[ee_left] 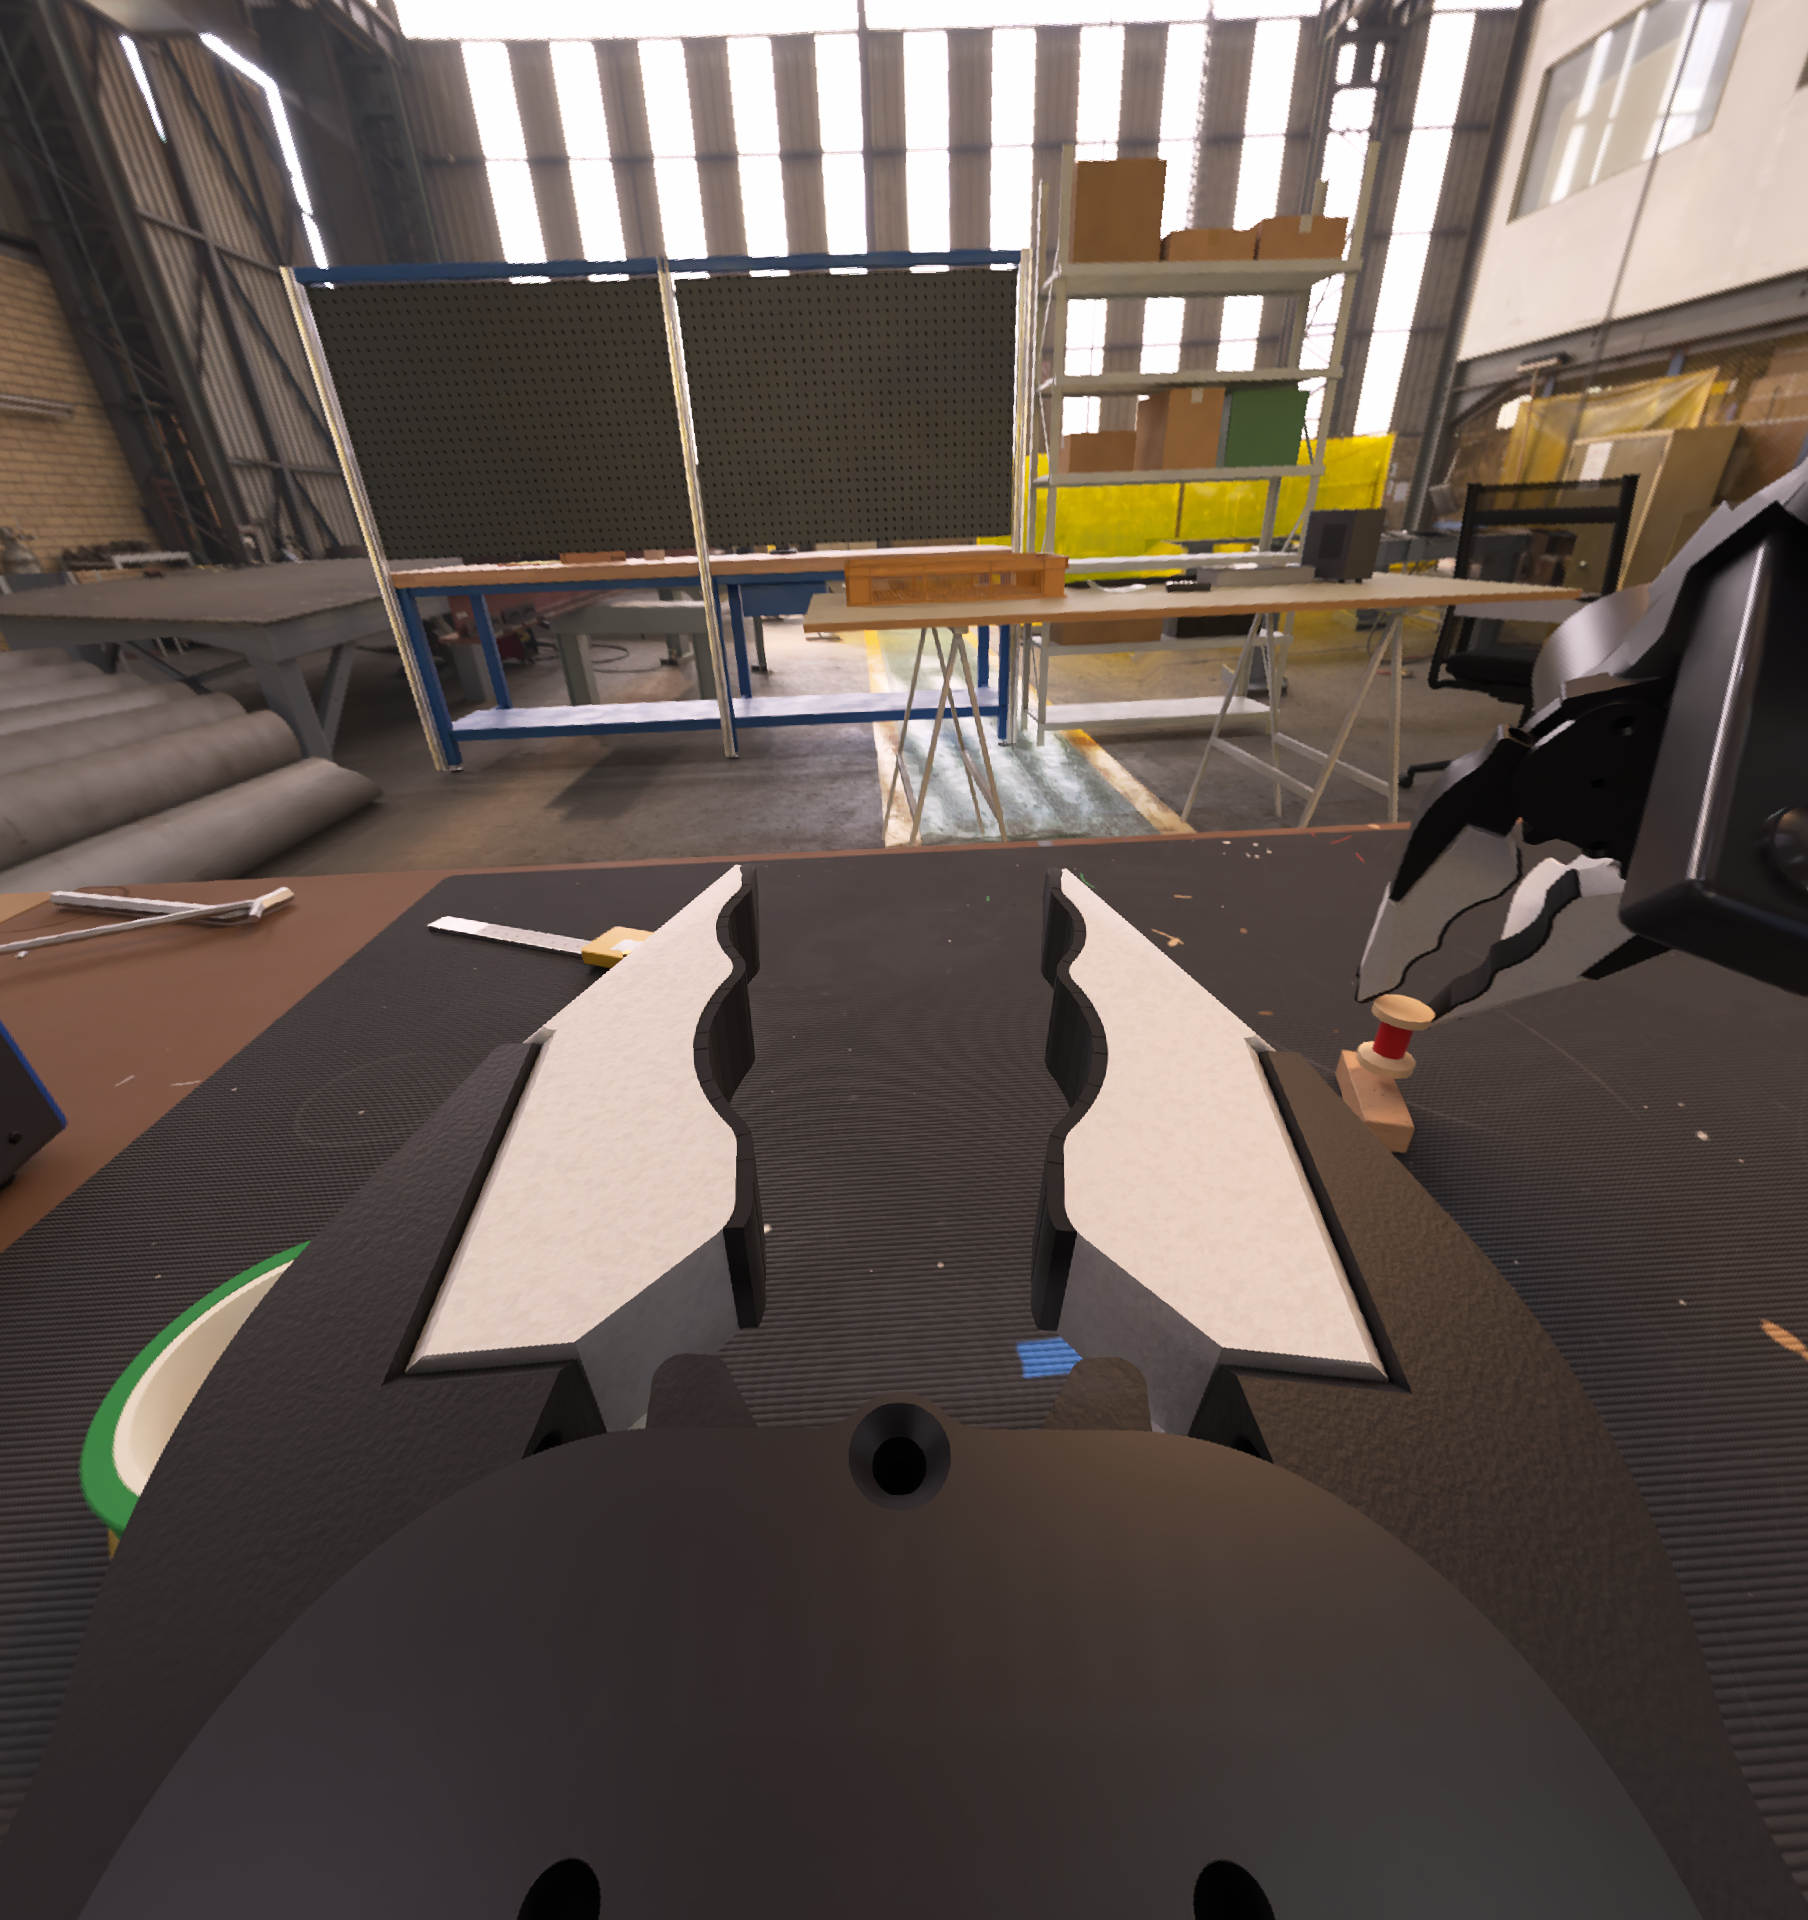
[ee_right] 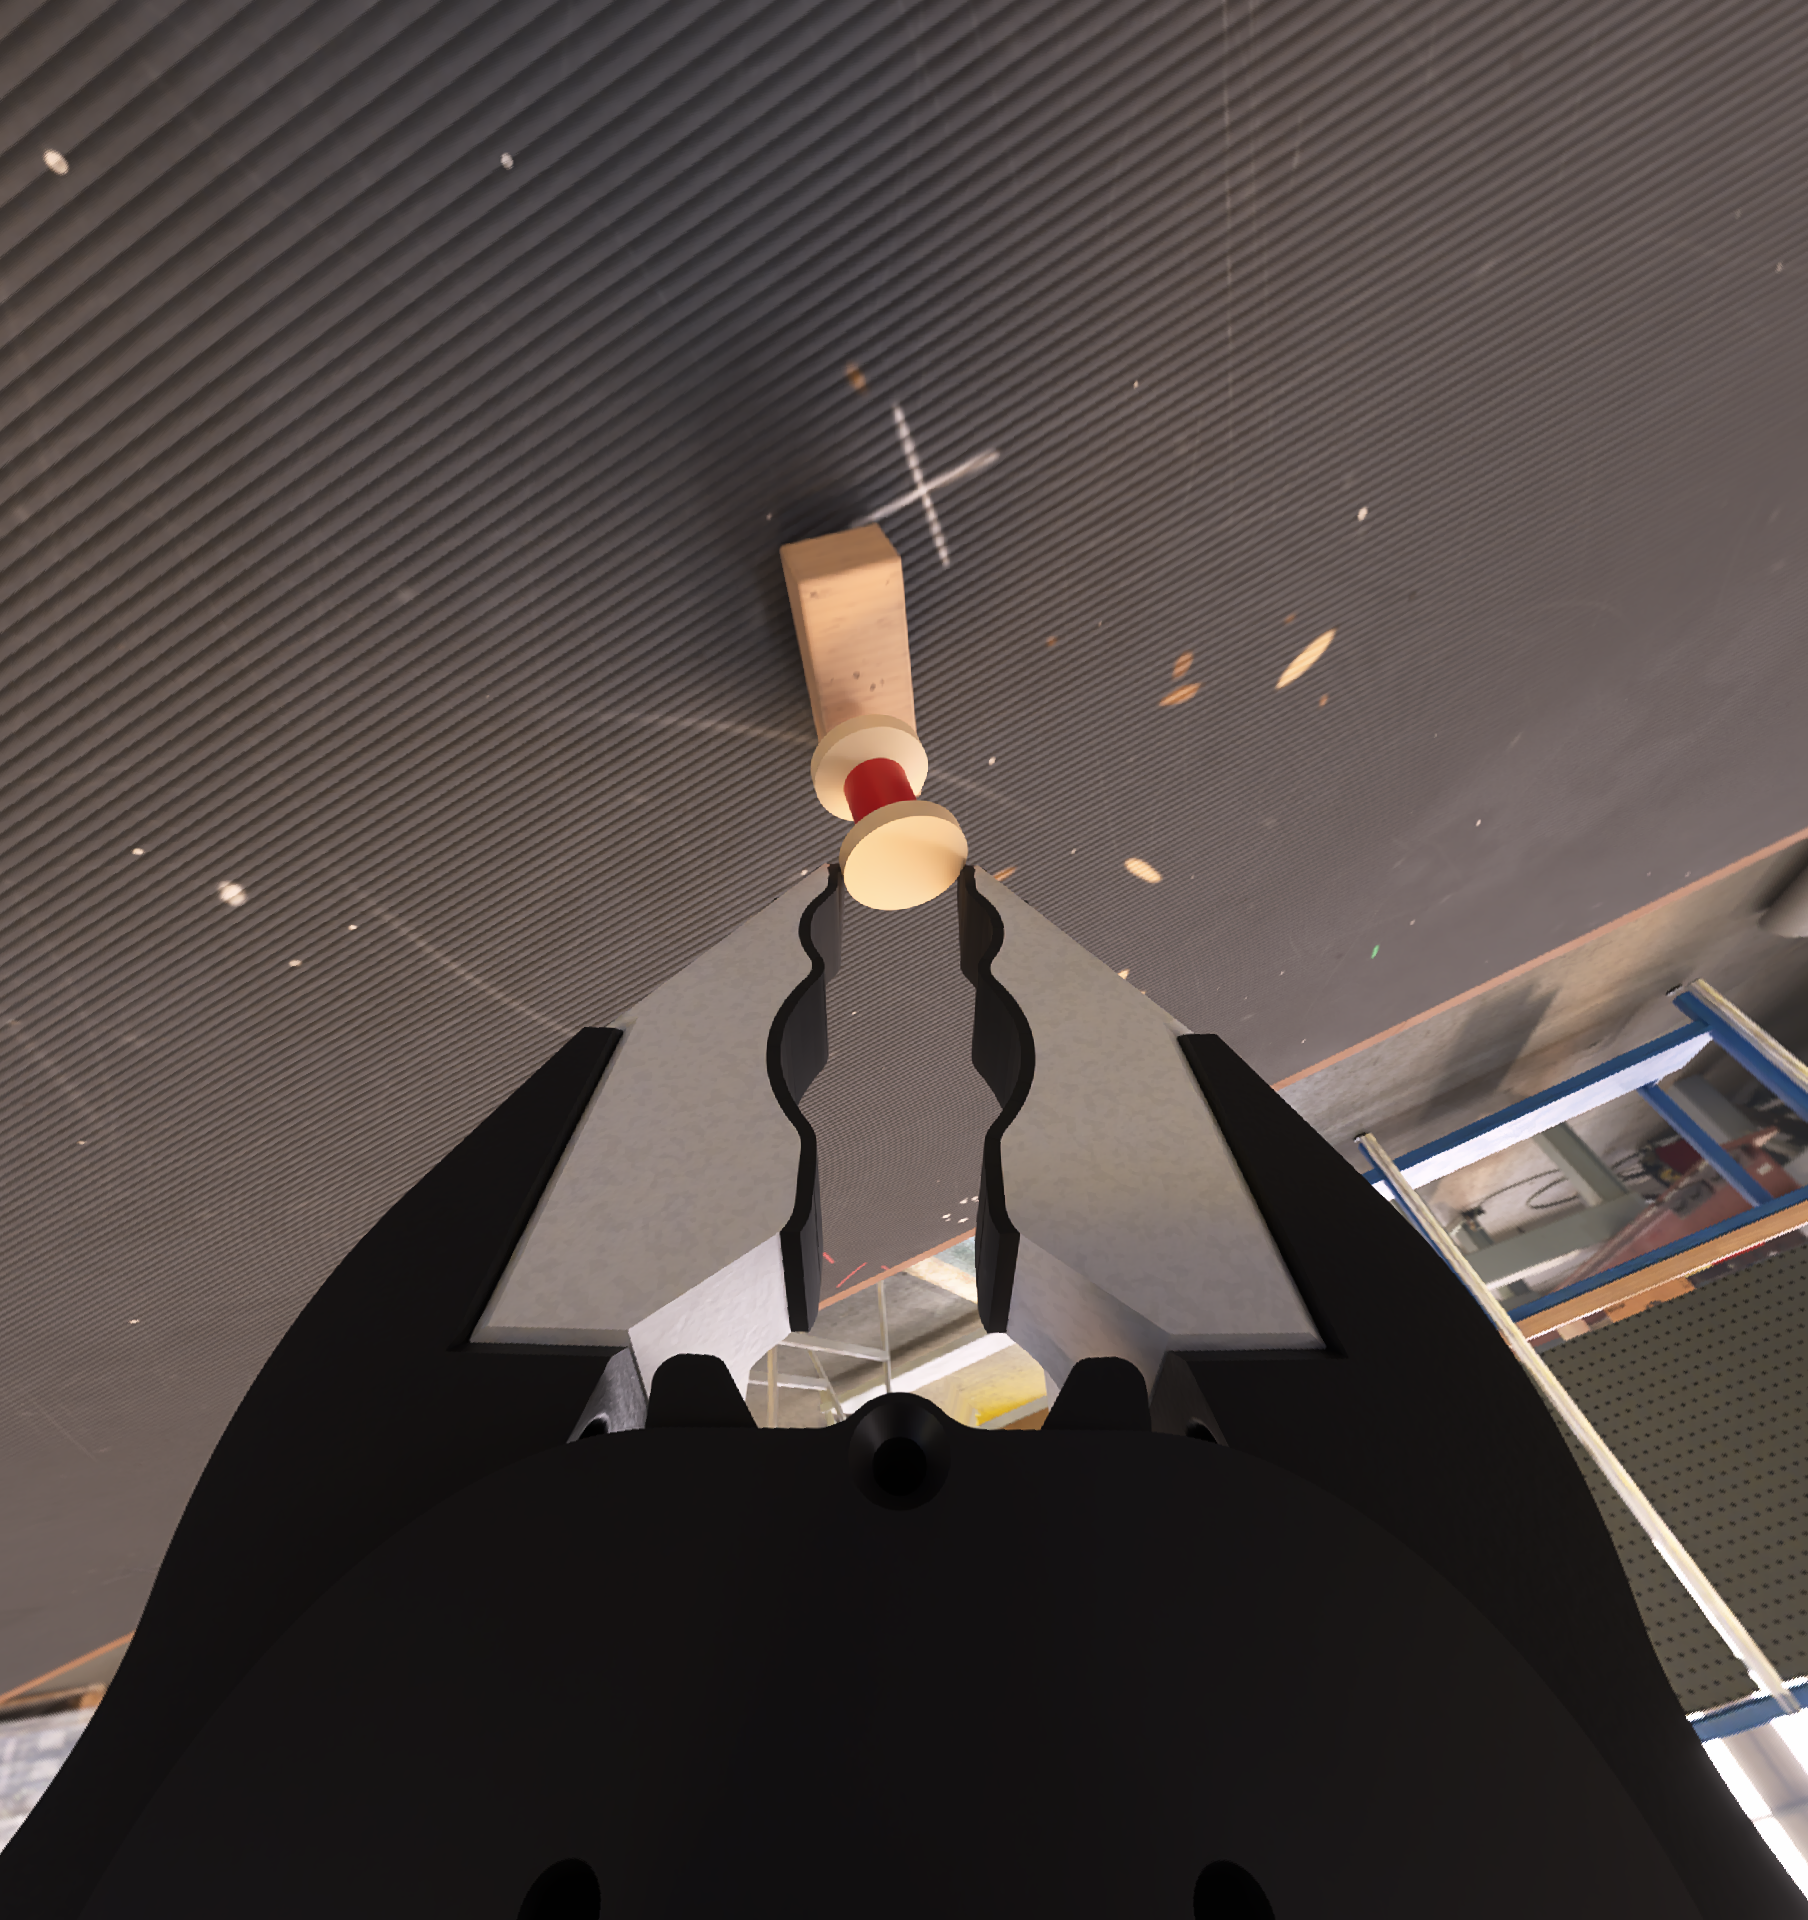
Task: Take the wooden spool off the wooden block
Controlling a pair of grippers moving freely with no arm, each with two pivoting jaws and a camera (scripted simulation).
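Two fingers of the left gripper (ee_left: 900,914) sit wide apart over bare mat (ee_left: 879,1091), block (ee_left: 1376,1107) off right. Right view: right gripper (ee_right: 898,875) parted, tips flanking the spool (ee_right: 887,805) top rim, which stands on the block (ee_right: 853,634).

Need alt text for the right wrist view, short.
The right gripper is open, its fingertips flanking the top flange of the wooden spool, which stands on the wooden block on a dark ribbed mat.
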